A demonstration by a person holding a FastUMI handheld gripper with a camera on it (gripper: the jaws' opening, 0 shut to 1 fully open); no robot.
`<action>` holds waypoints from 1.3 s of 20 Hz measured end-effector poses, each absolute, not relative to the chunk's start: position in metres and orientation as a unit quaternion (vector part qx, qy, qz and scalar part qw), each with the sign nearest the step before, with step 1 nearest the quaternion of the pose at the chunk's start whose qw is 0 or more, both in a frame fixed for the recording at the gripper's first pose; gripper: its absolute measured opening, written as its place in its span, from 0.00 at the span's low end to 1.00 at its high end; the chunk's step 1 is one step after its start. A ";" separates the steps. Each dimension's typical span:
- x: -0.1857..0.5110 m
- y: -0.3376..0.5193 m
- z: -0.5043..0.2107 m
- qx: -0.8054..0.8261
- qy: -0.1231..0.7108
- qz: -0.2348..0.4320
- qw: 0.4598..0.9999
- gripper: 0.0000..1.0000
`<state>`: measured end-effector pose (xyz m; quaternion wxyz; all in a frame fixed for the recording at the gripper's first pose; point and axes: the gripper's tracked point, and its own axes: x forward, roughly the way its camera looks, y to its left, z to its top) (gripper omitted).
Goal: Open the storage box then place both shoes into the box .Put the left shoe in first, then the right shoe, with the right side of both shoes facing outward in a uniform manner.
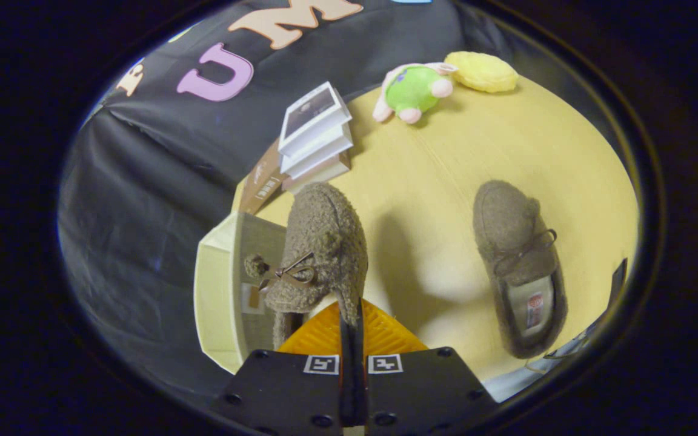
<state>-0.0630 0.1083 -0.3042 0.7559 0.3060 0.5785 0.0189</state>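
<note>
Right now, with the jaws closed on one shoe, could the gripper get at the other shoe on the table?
Probably not yet. The gripper is shut on the held shoe, over the open box. The other shoe lies unobstructed on the table.

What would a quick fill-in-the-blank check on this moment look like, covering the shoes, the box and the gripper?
1. The gripper is shut on one fuzzy brown ____, held above the storage box.
2. The other shoe lies on the ____ table.
3. The green plush toy sits beside a stack of ____ beyond the fingers.
4. The storage box's lid is ____.

Missing words: shoe; yellow; books; open
</note>
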 end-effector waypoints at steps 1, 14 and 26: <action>-0.057 0.113 -0.293 0.308 0.572 0.024 0.759 0.04; -0.017 0.226 -0.239 0.309 0.551 0.095 0.770 0.04; -0.039 0.304 -0.276 0.251 0.593 0.118 0.756 0.04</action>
